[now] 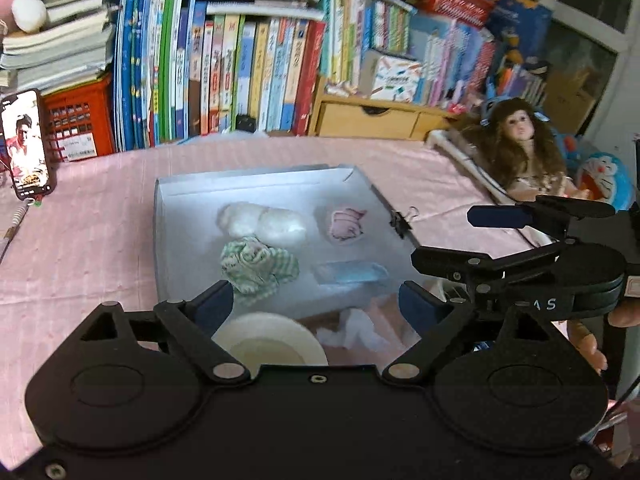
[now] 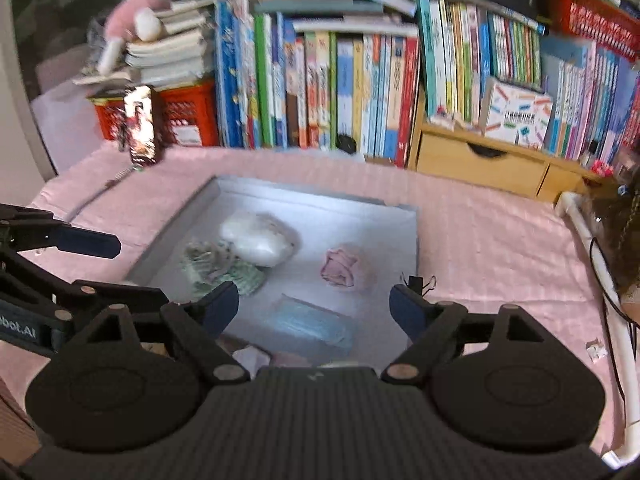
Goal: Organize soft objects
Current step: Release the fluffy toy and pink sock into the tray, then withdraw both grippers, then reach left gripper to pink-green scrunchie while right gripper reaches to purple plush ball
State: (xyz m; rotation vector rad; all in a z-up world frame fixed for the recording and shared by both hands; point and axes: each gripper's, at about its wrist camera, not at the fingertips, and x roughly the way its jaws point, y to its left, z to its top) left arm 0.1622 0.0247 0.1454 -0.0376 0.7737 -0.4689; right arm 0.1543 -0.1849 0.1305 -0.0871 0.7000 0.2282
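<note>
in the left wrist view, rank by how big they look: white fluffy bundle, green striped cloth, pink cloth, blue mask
1. white fluffy bundle and green striped cloth, too alike to separate
2. blue mask
3. pink cloth, though it lies farther back

my left gripper [image 1: 316, 304]: fingers spread wide, nothing between, tilted down | my right gripper [image 2: 314, 306]: fingers spread wide, empty, tilted down, just right of the left

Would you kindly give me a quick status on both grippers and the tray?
Left gripper and right gripper open, empty. Grey tray holds white fluff, green striped cloth, pink cloth, blue mask. Nothing blocking.
</note>
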